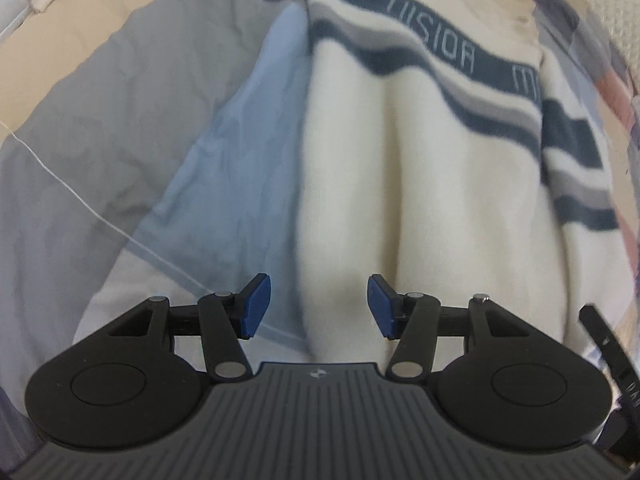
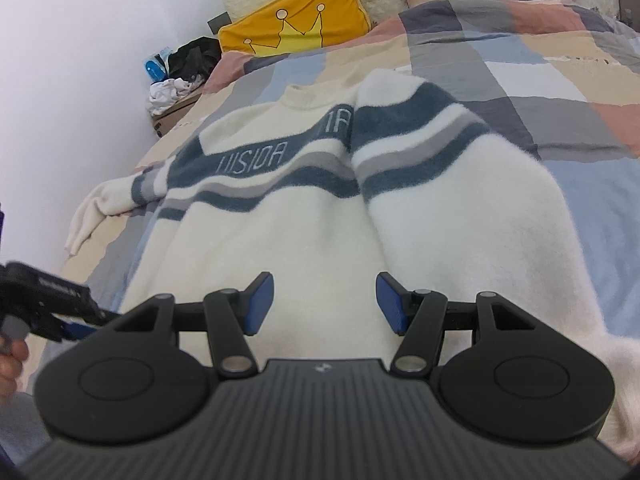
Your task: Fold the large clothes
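Lengthwise, sweater (image 2: 280,220) collar far, hem near

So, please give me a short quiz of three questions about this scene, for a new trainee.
1. True or false: the left gripper is shut on the sweater.
2. Which sleeve is folded over the sweater's front: A) the one near the wall, B) the one away from the wall?
3. What drawing is on the yellow pillow?

Key: 1. False, both it and the right gripper are open and hold nothing. 2. B. 3. A crown.
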{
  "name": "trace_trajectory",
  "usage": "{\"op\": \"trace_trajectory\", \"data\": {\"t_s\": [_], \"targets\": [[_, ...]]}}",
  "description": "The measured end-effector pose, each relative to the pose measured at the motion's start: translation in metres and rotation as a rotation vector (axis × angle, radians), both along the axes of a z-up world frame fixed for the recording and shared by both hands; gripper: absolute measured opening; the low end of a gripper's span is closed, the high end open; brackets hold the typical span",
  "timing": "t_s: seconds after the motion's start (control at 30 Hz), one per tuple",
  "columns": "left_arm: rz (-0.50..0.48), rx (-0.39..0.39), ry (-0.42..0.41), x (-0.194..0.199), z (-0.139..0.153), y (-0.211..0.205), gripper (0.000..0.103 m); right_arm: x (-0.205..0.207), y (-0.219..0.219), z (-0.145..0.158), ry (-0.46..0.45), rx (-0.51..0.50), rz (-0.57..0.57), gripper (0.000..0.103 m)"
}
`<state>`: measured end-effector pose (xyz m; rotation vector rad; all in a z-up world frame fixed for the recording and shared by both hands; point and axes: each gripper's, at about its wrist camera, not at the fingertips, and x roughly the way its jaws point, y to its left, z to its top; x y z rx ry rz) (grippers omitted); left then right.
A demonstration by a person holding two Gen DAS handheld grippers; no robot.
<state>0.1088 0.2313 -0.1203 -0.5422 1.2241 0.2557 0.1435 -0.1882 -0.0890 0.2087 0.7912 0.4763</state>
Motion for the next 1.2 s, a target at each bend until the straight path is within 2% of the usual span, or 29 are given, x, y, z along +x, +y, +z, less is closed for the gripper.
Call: {"op": "trace_trajectory", "data": {"t_s": [0.1,0.2,0.4,0.47,0.5,0.57,0.6,0.67,0.8,0.93,1.1,1.2], "targets": [[0.013,0.000,0.005,-0.002,-0.007,-0.001,0.060,0.002,0.001,-0.003,0.014,0.005,0.003,0.059],[0.030,-0.037,0.018,-0.005,-0.016,-0.003,0.060,0.003,0.000,-0.004,0.024,0.016,0.004,0.059],[0.038,-0.051,-0.003,-0.022,-0.020,-0.023,0.056,0.006,-0.001,-0.004,0.027,0.031,-0.005,0.059],[0.043,-0.052,-0.005,-0.028,-0.021,-0.028,0.045,0.005,-0.002,-0.004,0.027,0.031,-0.013,0.059],[0.058,-0.063,-0.004,-0.031,-0.021,-0.029,0.042,0.005,-0.003,-0.004,0.025,0.030,-0.015,0.059],[0.078,-0.102,-0.005,-0.035,-0.021,-0.027,0.026,0.004,-0.004,-0.003,0.023,0.030,-0.019,0.059],[0.075,-0.122,-0.007,-0.036,-0.021,-0.028,0.023,0.003,-0.004,-0.003,0.023,0.031,-0.021,0.059],[0.073,-0.114,-0.014,-0.037,-0.018,-0.029,0.011,0.003,-0.004,-0.003,0.021,0.030,-0.022,0.059],[0.074,-0.107,-0.061,-0.044,-0.001,-0.027,0.008,0.001,-0.006,-0.002,0.009,0.010,-0.053,0.059],[0.134,-0.118,-0.089,-0.055,0.020,-0.006,0.007,0.002,-0.013,-0.001,0.001,0.009,-0.092,0.059],[0.214,-0.014,-0.099,-0.069,0.049,0.038,0.007,0.001,-0.013,0.002,-0.012,0.013,-0.090,0.059],[0.242,0.034,-0.055,-0.070,0.052,0.054,0.007,0.001,-0.009,0.002,-0.013,0.017,-0.075,0.059]]}}
